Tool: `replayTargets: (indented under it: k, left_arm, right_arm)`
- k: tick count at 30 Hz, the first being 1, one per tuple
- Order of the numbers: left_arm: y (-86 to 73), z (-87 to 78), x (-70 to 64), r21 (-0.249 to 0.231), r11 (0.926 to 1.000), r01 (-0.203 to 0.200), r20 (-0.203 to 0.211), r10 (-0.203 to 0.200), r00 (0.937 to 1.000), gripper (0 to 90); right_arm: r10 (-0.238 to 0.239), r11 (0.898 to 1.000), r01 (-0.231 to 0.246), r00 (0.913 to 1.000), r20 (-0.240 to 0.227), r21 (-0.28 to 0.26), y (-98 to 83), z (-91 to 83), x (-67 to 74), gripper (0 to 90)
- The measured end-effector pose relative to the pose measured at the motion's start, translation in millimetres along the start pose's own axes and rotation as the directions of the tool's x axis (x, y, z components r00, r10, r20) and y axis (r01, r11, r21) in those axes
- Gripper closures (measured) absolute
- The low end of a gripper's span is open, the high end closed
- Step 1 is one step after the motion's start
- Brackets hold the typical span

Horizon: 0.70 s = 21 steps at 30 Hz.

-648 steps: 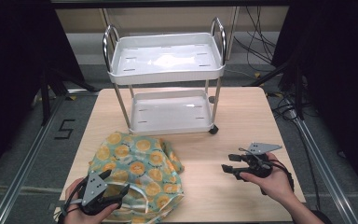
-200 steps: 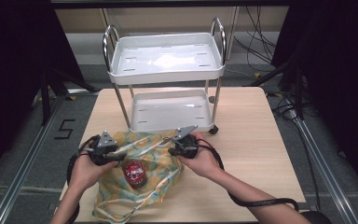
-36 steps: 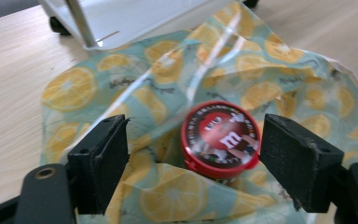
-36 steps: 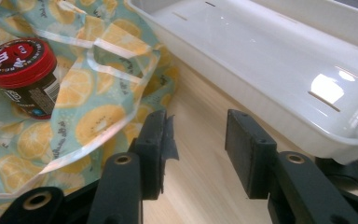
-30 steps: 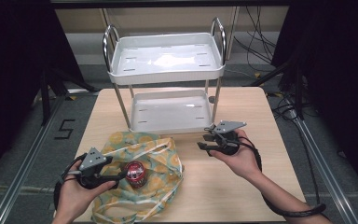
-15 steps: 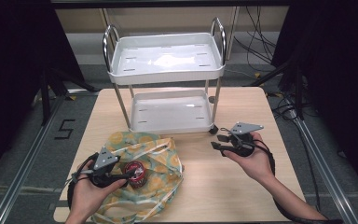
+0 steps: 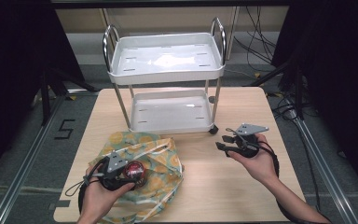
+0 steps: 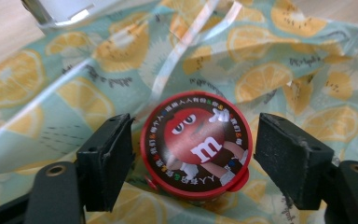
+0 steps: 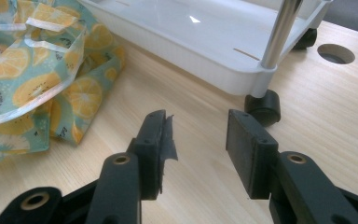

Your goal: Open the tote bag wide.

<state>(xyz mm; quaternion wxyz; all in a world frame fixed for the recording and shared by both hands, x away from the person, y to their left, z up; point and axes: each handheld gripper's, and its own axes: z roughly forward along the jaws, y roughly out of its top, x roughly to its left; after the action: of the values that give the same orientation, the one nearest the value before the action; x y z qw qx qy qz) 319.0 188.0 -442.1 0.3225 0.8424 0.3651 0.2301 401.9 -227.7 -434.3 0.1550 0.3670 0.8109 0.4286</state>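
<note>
A round red candy tin [image 8: 196, 147] with a cartoon face on its lid lies on a teal cloth bag printed with orange slices [image 7: 161, 161], at the table's front left. My left gripper [image 8: 196, 126] straddles the tin, one pad on each side, with a gap between each pad and the tin's rim. Its jaws have just been opening slightly. In the high view the left gripper [image 7: 129, 173] lies low over the bag. My right gripper [image 7: 221, 142] hovers open and empty over bare wood to the right of the bag [image 9: 37, 79].
A white two-tier cart [image 7: 168, 60] with chrome posts stands at the back of the wooden table [image 7: 233, 196]. Its black caster [image 9: 262, 106] is just beyond my right gripper [image 9: 198, 119]. A round hole [image 9: 335, 53] lies in the tabletop past the caster.
My left gripper has moved right and down over the bag until its jaws flank the tin. The right gripper has drifted right, away from the bag.
</note>
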Motion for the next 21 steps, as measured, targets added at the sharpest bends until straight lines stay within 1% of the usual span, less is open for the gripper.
replayTargets:
  k: [1,3,4,5,6,7,8,9,10,11,12,13,14,15,16,17,18,19,20,21]
  left_arm:
    - [0.0,1.4,-0.6,0.0,1.0,0.004,-0.002,-0.004,1.0,25.2]
    - [0.2,3.7,-0.5,0.009,0.9999,-0.013,-0.004,0.013,0.9999,23.2]
    - [-0.2,5.5,-2.8,0.012,0.9999,0.001,-0.009,0.0,1.0,22.0]
    - [-0.7,8.3,-4.5,0.009,0.9999,0.01,-0.006,-0.01,0.9999,20.8]
    - [-1.2,10.4,-6.0,0.015,0.9996,0.024,-0.008,-0.024,0.9997,19.3]
    - [-1.6,12.4,-6.6,0.02,0.9995,0.024,-0.008,-0.024,0.9997,18.8]
    - [-1.4,13.5,-7.5,0.03,0.9992,0.029,-0.011,-0.028,0.9995,18.6]
    - [-1.8,14.5,-8.8,0.035,0.9984,0.045,-0.017,-0.044,0.9989,18.4]
    - [-2.3,17.5,-10.3,0.02,0.9975,0.068,-0.016,-0.068,0.9976,18.3]
    - [-1.3,17.4,-7.6,0.033,0.9991,0.026,-0.018,-0.025,0.9995,18.3]
    - [-1.4,18.4,-7.6,0.04,0.9988,0.028,-0.023,-0.027,0.9994,18.4]
    - [-1.5,20.1,-7.4,0.036,0.999,0.025,-0.019,-0.024,0.9995,18.6]
    - [-2.5,21.5,-10.0,0.039,0.9973,0.062,-0.019,-0.062,0.9979,19.4]
    - [-2.9,22.3,-10.7,0.038,0.9967,0.072,-0.015,-0.071,0.9973,20.3]
    - [-2.9,22.5,-8.8,0.046,0.9981,0.042,-0.013,-0.042,0.9991,20.6]
    - [-4.0,23.7,-11.1,0.044,0.9961,0.077,-0.013,-0.076,0.997,21.3]
    - [-4.9,24.7,-10.7,0.04,0.9962,0.078,-0.009,-0.078,0.9969,21.8]
    - [-5.3,25.1,-10.1,0.048,0.9955,0.082,-0.004,-0.082,0.9967,22.1]
    - [-6.3,25.8,-10.2,0.047,0.9942,0.096,-0.007,-0.096,0.9953,22.3]
    - [-6.0,25.3,-7.6,0.052,0.9963,0.069,0.0,-0.069,0.9976,22.8]
  right_arm:
    - [-0.007,1.0,0.007,0.9999,-0.008,0.01,0.5,-0.4,-0.1,58.7]
    - [-0.015,1.0,0.015,0.9999,-0.006,0.007,-0.1,0.3,-0.1,58.6]
    - [0.0,1.0,0.0,0.9999,-0.011,0.014,0.3,-0.3,0.7,58.5]
    - [-0.012,1.0,0.012,0.9999,-0.006,0.011,-0.2,0.6,0.1,58.4]
    - [-0.003,1.0,0.003,1.0,-0.002,0.002,-0.4,1.5,0.9,58.3]
    - [-0.005,1.0,0.005,1.0,-0.007,0.002,-0.1,1.5,0.7,58.2]
    - [-0.03,1.0,0.03,0.9995,-0.001,-0.007,-0.8,3.0,-0.5,58.1]
    - [-0.018,1.0,0.018,0.9998,-0.006,-0.001,-0.6,2.5,0.5,58.0]
    - [-0.011,1.0,0.011,0.9998,-0.016,0.016,-0.6,1.8,1.4,57.9]
    - [-0.027,1.0,0.027,0.9996,-0.012,0.008,-1.2,2.9,0.6,57.9]
    - [-0.022,1.0,0.022,0.9996,-0.015,0.011,-1.2,2.8,0.8,57.9]
    - [0.003,1.0,-0.003,0.9999,-0.013,0.017,-1.6,2.9,2.7,57.8]
    - [0.001,1.0,-0.001,0.9999,-0.014,0.021,-1.8,2.9,2.3,57.8]
    - [-0.006,1.0,0.006,0.9999,-0.014,0.017,-1.9,3.4,1.6,57.8]
    - [-0.005,1.0,0.005,0.9999,-0.016,0.017,-1.9,3.6,1.6,57.8]
    - [-0.002,1.0,0.002,0.9999,-0.016,0.018,-2.0,3.5,1.7,57.8]
    - [-0.007,1.0,0.007,0.9999,-0.015,0.017,-1.9,3.5,1.2,57.8]
    - [-0.006,1.0,0.006,0.9999,-0.013,0.017,-2.1,3.6,0.6,57.7]
    - [0.005,1.0,-0.005,0.9999,-0.014,0.021,-2.3,3.5,1.2,57.7]
    - [-0.001,1.0,0.002,0.9999,-0.014,0.019,-2.5,3.9,0.7,57.7]
